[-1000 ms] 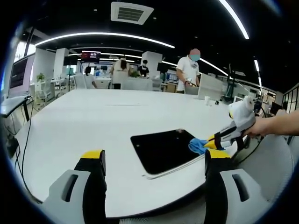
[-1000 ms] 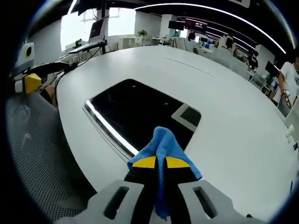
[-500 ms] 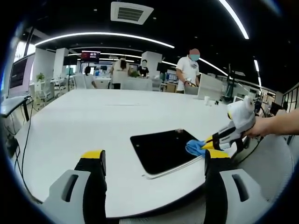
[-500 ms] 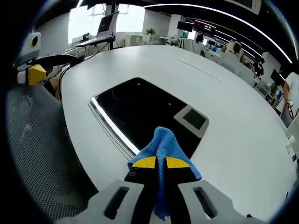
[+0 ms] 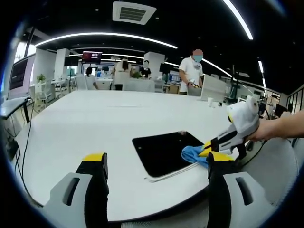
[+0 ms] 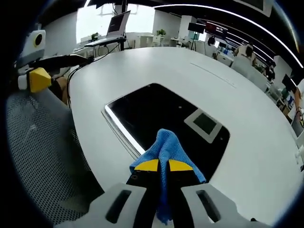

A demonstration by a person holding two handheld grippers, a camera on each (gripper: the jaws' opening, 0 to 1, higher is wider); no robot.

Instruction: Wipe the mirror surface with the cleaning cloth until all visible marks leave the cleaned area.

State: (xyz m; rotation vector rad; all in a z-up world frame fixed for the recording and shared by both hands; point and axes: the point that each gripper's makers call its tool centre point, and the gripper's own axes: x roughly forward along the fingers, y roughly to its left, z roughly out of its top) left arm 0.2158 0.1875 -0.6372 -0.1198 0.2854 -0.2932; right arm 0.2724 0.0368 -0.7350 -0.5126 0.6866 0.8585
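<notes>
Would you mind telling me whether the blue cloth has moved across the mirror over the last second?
Yes. The blue cloth slid from the mirror's far right corner toward its near edge.

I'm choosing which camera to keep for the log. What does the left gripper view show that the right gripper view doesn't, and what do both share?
Left gripper view: the left gripper open and empty, the whole right gripper from outside in a person's hand, and a ceiling vent.

Right gripper view: a close look at the yellow-tipped fingers shut on the blue cloth, and a mesh chair.

Both: the dark mirror on the white table, with the cloth at its edge.
</notes>
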